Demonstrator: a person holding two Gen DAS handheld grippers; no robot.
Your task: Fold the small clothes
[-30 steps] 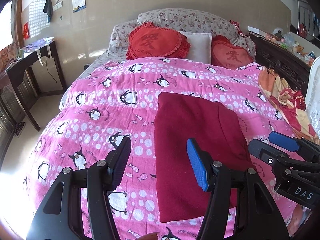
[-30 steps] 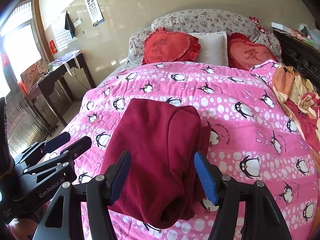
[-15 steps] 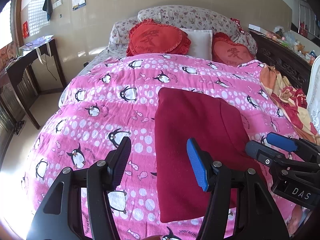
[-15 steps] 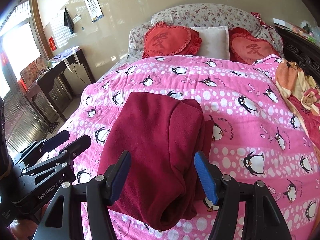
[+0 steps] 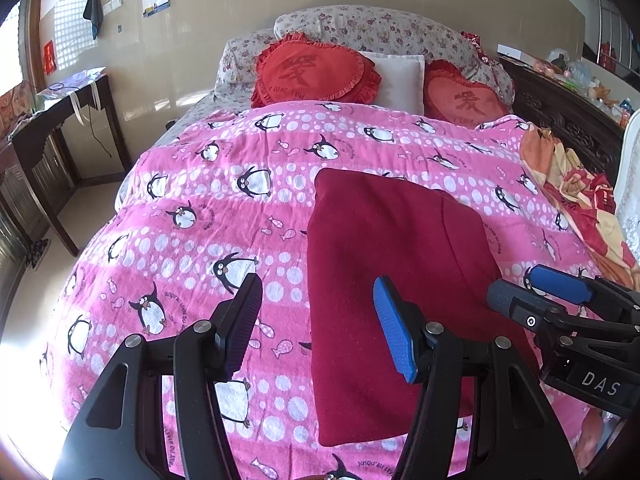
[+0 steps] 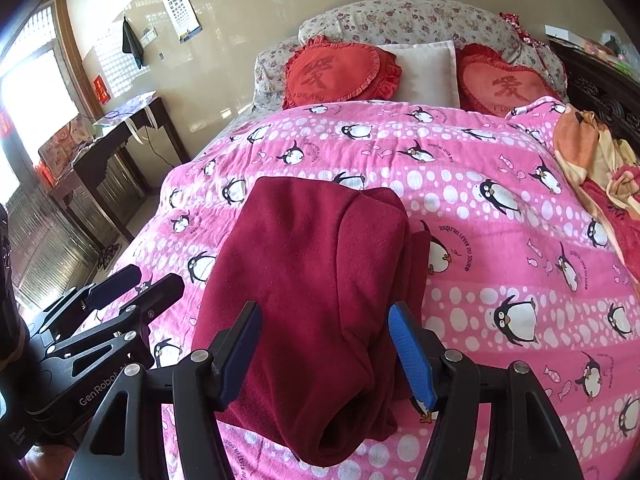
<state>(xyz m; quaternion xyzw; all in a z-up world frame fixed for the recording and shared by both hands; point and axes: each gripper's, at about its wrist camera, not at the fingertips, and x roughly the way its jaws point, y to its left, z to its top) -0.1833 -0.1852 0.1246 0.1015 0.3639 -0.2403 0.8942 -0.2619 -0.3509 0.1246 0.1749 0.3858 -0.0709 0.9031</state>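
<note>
Folded garment [image 5: 396,280] lying flat on blanket [image 5: 224,216]. Left gripper [image 5: 318,324] held above its left edge, jaws apart, empty. Right gripper [image 6: 326,350] over its near end, likewise apart, gripping nothing.

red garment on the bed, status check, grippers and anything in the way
Left gripper and right gripper open, holding nothing. Red garment lies folded on the pink penguin blanket. Nothing in the way.
</note>
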